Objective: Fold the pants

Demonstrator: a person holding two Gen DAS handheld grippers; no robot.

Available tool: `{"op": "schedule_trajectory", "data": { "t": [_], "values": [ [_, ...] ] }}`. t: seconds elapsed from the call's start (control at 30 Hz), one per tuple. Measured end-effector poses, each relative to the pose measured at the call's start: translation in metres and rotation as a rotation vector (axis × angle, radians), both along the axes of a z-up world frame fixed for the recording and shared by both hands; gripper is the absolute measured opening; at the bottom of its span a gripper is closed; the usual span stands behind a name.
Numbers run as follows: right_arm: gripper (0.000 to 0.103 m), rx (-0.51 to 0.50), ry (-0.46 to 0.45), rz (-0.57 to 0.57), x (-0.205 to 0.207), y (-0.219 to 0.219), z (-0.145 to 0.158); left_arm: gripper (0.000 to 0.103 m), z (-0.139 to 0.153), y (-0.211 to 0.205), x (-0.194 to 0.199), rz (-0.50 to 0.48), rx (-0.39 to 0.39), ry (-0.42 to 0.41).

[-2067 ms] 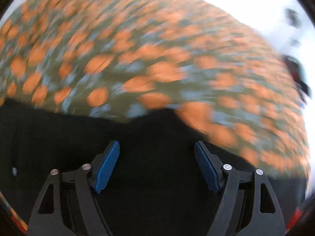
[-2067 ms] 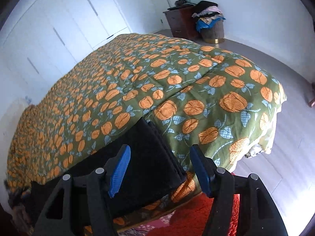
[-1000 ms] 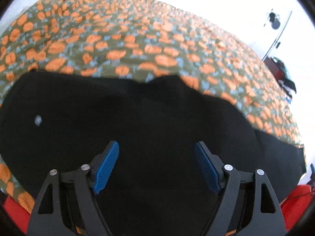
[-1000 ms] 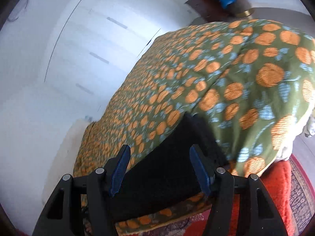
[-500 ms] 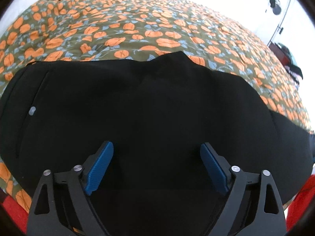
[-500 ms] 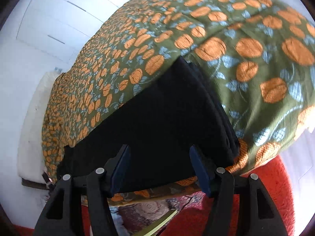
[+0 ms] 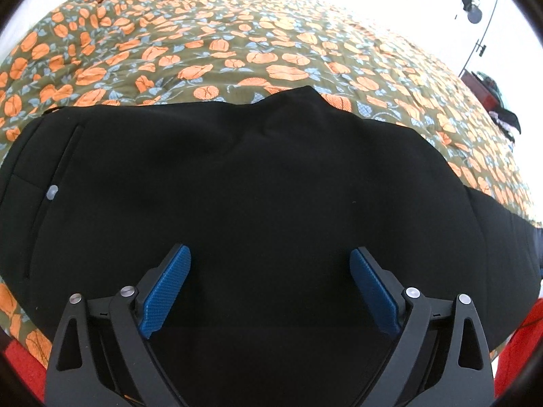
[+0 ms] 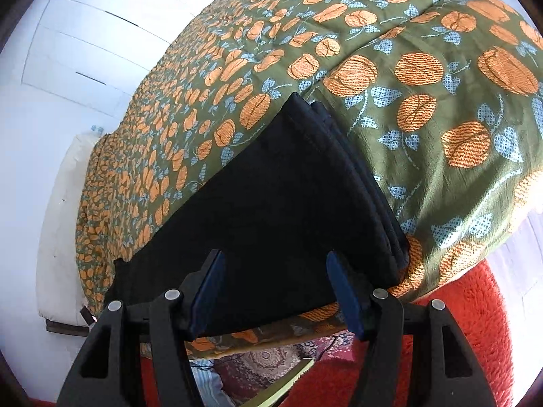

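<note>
Pants (image 7: 258, 183) lie folded lengthwise on bed (image 7: 237, 47); left tongs (image 7: 269, 288) have just spread wide, empty; right tongs (image 8: 275, 291) part-open, empty; cross-fold remains.

A green bedspread (image 8: 424, 108) printed with orange fruit was spread beyond the jaws. A red rug (image 8: 475, 332) was seen beneath them, white wardrobe doors (image 8: 85, 34) far ahead.
</note>
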State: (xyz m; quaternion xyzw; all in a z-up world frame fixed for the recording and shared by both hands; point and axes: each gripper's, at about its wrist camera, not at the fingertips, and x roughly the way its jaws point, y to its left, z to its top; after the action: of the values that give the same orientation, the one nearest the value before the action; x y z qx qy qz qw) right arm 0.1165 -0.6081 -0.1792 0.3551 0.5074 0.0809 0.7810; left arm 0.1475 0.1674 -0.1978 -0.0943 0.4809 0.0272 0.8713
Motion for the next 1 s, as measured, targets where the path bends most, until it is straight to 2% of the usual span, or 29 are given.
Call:
{"op": "schedule_trajectory", "data": {
  "t": [0.33,0.53,0.7,1.0],
  "values": [
    [0.062,0.028,-0.011,-0.013,-0.009,-0.007,-0.001,0.096,0.000,-0.001,0.002,0.003,0.000,0.001],
    [0.062,0.057,-0.013,-0.071,-0.018,-0.018,-0.001,0.096,-0.001,-0.001,0.002,0.004,-0.001,0.002],
    [0.062,0.032,-0.008,-0.066,-0.017,-0.014,0.000,0.097,-0.001,-0.001,0.002,0.003,-0.001,0.008],
    [0.062,0.048,-0.034,-0.080,-0.022,-0.017,0.002,0.097,-0.001,-0.001,0.002,0.003,0.003,0.010]
  ]
}}
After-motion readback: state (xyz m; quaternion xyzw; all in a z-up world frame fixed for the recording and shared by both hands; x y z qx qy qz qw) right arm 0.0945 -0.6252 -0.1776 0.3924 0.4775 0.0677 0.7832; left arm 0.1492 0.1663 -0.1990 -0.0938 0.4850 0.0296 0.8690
